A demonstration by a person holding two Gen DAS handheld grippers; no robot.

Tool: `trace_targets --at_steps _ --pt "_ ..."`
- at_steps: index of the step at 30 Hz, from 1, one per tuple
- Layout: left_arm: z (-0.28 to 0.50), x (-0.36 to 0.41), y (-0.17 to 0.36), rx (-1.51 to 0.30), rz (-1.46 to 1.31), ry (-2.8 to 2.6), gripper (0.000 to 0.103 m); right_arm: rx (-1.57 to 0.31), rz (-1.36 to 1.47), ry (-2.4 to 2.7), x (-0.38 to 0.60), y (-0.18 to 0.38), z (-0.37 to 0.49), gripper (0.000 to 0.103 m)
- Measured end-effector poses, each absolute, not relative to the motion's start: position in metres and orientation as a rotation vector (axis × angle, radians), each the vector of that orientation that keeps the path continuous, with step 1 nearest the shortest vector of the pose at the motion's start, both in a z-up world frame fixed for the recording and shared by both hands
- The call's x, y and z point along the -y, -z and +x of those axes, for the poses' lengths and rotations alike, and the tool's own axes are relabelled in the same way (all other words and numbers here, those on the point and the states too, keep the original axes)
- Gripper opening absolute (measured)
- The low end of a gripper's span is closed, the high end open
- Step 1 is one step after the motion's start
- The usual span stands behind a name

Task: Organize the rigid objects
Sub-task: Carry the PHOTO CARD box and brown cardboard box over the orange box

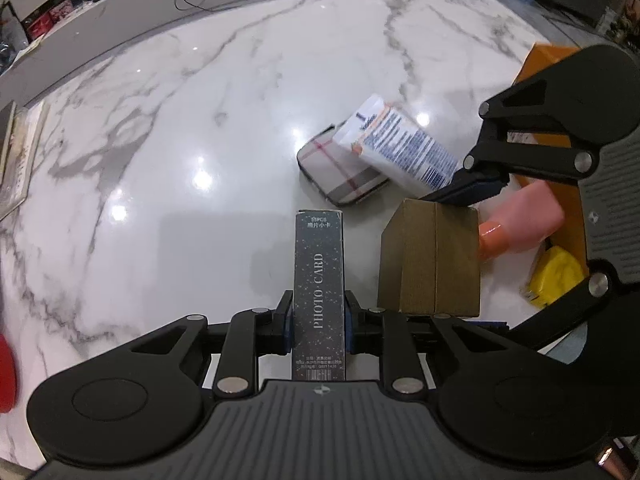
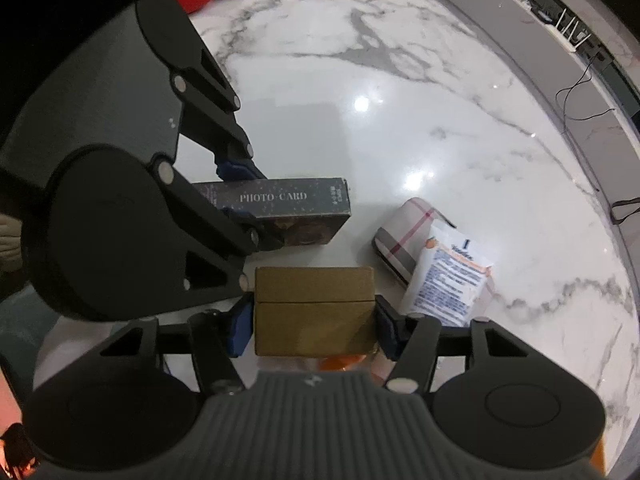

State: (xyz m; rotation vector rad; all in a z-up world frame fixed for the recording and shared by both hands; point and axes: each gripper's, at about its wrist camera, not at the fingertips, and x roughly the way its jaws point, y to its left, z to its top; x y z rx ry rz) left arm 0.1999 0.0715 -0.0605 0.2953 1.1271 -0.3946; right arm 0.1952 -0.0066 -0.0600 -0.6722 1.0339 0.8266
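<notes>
On the marble tabletop [image 1: 200, 120], left jaws pinch the stiff photo card box [image 1: 319, 300] across its narrow faces, while right jaws bracket the light, rigid cardboard box [image 2: 314, 310].

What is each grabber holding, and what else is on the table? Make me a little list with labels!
left gripper: shut on the dark PHOTO CARD box
right gripper: pads on both sides of the brown cardboard box, gripping it
boxes: side by side, close together
table: white marble with grey veins
plaid case: lying flat past the boxes
white packet: leaning on the plaid case
orange tray: at the table's edge, beside the brown box
pink bottle: orange cap, lying in the tray
yellow item: in the tray, unclear
</notes>
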Motion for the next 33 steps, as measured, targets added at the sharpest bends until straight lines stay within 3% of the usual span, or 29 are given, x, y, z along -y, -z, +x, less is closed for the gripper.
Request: trace_targets --at_steps 22,33 --pt "0.135 0.020 -0.069 -0.929 0.272 0.435 0.025 -0.833 -0.636 -0.707 0.125 -0.062 0.148 0.059" --pt "0.128 0.106 -0.083 -0.905 0.270 0.555 0.025 -0.874 -0.627 -0.550 0.237 -0.064 0.121 0.059"
